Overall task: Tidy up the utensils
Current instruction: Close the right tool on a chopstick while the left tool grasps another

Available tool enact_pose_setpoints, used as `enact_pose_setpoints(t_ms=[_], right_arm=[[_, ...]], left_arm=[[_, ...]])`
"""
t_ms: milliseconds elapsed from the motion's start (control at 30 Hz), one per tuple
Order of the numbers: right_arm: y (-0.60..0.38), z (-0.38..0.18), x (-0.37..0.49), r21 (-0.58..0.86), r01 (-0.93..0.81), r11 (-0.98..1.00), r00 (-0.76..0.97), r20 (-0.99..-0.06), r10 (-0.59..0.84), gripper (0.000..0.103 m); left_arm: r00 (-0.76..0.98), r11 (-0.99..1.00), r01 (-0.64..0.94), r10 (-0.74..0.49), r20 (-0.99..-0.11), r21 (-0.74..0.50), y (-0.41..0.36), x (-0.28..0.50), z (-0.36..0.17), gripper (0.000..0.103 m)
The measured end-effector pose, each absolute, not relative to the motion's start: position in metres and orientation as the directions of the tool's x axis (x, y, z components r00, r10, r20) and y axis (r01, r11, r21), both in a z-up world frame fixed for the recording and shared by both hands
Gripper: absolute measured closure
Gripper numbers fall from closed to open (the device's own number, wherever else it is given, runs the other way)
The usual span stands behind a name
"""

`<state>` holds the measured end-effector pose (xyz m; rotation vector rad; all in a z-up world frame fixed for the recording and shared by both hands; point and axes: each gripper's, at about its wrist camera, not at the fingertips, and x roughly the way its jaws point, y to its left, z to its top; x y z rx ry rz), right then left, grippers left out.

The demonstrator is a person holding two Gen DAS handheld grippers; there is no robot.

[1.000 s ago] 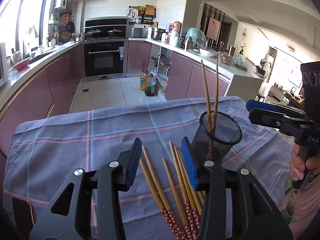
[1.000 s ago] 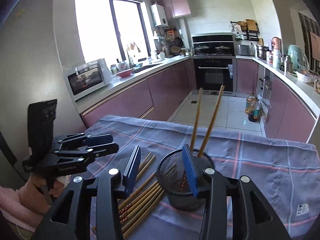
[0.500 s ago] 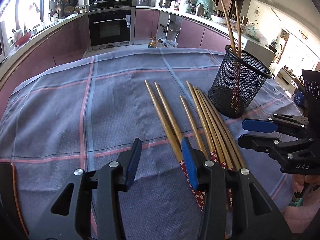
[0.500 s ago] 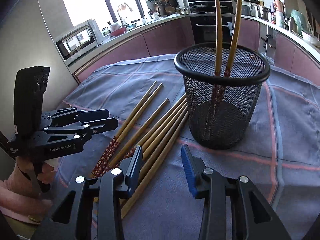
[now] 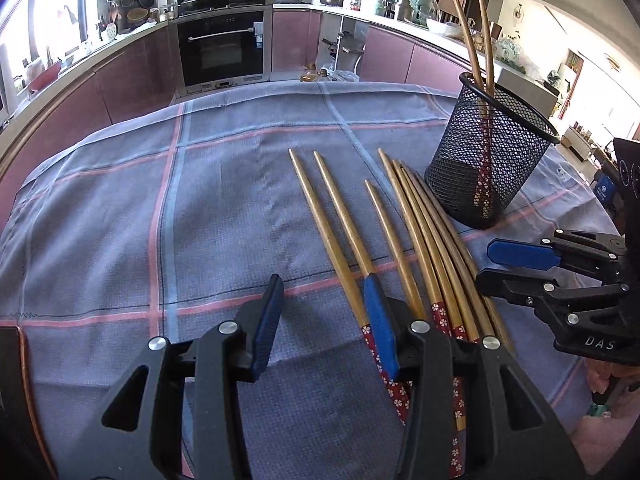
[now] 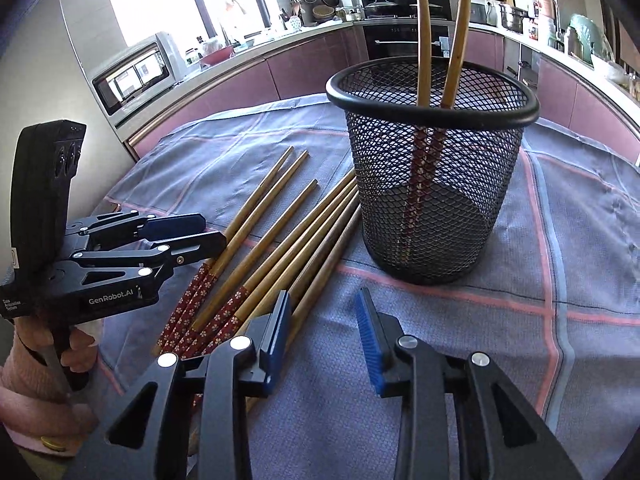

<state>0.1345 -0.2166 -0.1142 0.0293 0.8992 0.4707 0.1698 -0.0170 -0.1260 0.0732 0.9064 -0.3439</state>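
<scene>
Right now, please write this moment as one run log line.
left gripper: open, over chopsticks | right gripper: open, empty | basket: two chopsticks inside

My left gripper (image 5: 326, 322) covers the patterned ends of the loose chopsticks (image 5: 408, 240); from the right wrist view my right gripper (image 6: 324, 332) hides their butts too. I can't count the overlapped ones by the mesh holder (image 6: 432, 184). The two standing chopsticks (image 6: 440, 32) run off the top edge. Counter clutter is too small to tell.

Black wire-mesh metal holder (image 6: 432, 184); smooth, varnished wooden chopsticks (image 5: 340, 236) at its nine o'clock; matt woven checked cloth (image 5: 160, 200).
</scene>
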Motion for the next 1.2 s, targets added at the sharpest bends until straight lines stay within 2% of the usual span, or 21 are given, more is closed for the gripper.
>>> enact_pose_setpoints(t_ms=[267, 600, 733, 900, 1200], right_arm=[[-0.203, -0.111, 0.142, 0.172, -0.386, 0.906, 0.530, -0.763, 0.370, 0.075], [-0.189, -0.114, 0.153, 0.141, -0.382, 0.913, 0.535, -0.772, 0.343, 0.080], [-0.186, -0.115, 0.156, 0.158, -0.372, 0.915, 0.539, -0.766, 0.351, 0.088], [-0.196, -0.116, 0.159, 0.215, -0.351, 0.911, 0.532, -0.755, 0.383, 0.093], [-0.209, -0.110, 0.151, 0.259, -0.343, 0.903, 0.555, -0.719, 0.418, 0.097]], left_arm=[[0.566, 0.950, 0.299, -0.249, -0.786, -0.086, -0.012, 0.170, -0.127, 0.072], [0.567, 0.950, 0.301, -0.243, -0.787, -0.077, -0.017, 0.184, -0.127, 0.072], [0.558, 0.949, 0.306, -0.247, -0.793, -0.080, -0.022, 0.193, -0.128, 0.072], [0.548, 0.948, 0.302, -0.262, -0.794, -0.104, -0.026, 0.197, -0.126, 0.093], [0.573, 0.948, 0.278, -0.291, -0.766, -0.153, -0.017, 0.181, -0.119, 0.095]])
